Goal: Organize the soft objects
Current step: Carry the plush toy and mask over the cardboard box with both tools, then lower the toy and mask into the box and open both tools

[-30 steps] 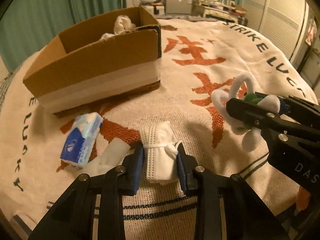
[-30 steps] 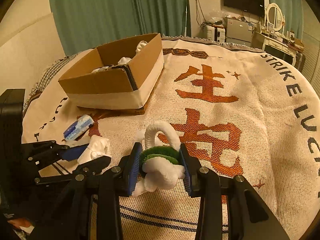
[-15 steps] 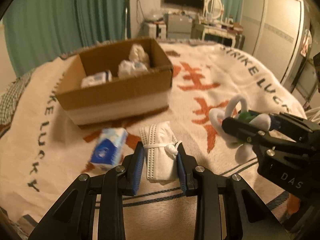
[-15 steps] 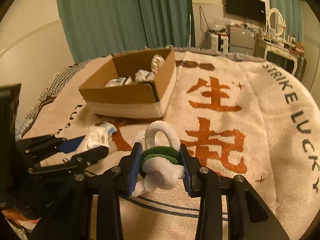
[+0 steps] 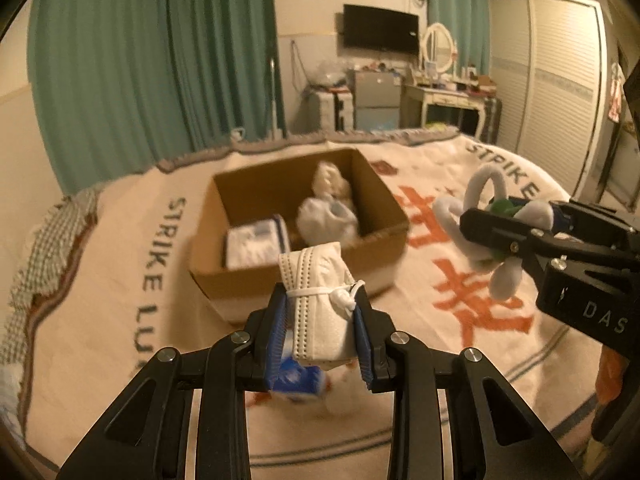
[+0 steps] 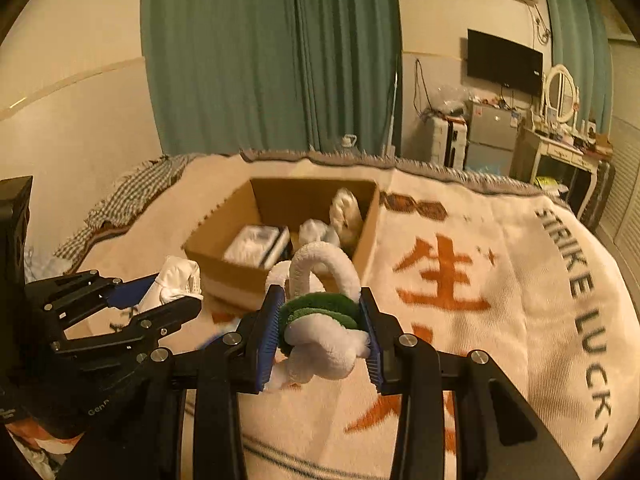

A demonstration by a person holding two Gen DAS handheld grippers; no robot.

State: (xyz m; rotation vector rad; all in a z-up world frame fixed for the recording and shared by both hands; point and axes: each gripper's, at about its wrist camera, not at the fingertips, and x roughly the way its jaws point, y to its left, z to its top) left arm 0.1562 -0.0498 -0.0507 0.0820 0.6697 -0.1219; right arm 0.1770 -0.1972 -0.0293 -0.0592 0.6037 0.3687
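My left gripper [image 5: 321,334] is shut on a folded white face mask [image 5: 316,304] tied with its strap, held in the air in front of an open cardboard box [image 5: 298,276]. My right gripper [image 6: 322,340] is shut on a white and green plush toy [image 6: 320,316] with a loop, also raised; it shows at the right of the left wrist view [image 5: 496,236]. The box [image 6: 248,276] holds a tissue pack [image 5: 256,246], a white bundle [image 5: 326,216] and a cream plush [image 5: 332,182]. The mask also shows in the right wrist view [image 6: 176,284].
A cream blanket with orange characters and "STRIKE LUCKY" lettering [image 6: 448,280] covers the bed. A blue tissue pack [image 5: 298,376] lies on it under my left gripper. Green curtains [image 6: 276,56], a desk with a mirror [image 5: 440,92] and a wardrobe stand behind.
Both grippers have lifted their loads off the blanket and risen toward the box. The inside of the box has come into view; the blue tissue pack stayed on the blanket below.
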